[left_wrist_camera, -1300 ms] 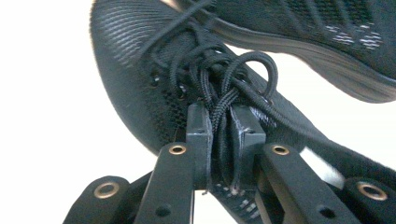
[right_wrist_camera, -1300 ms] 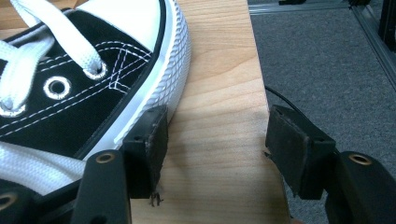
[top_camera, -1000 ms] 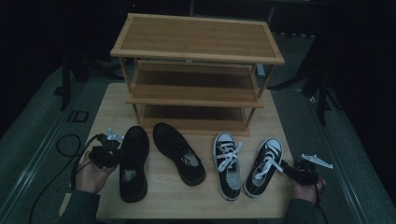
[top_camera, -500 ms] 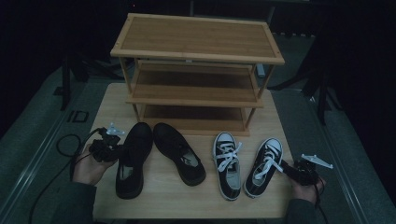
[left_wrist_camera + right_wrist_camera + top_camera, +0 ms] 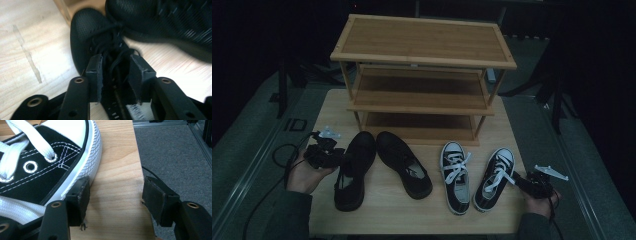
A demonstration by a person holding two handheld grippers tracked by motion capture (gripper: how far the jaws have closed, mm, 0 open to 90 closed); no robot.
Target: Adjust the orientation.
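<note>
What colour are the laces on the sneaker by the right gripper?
White laces on the black canvas sneaker, clearest in the right gripper view.

Four shoes (image 5: 404, 162) before rack (image 5: 424, 80) on table (image 5: 412, 215)

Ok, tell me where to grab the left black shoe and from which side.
Grip the black shoe at its collar rim beside the laces, coming from its outer left side, where the left gripper already sits. The open mouth offers a thin wall there; the toe looks too broad and rounded.

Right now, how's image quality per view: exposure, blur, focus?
High view: dim, underexposed, black surround, yet sharp. Left gripper view: bright, the farther black shoe smeared by blur, the near black shoe fairly crisp. Right gripper view: well lit, sneaker stitching sharp.
</note>
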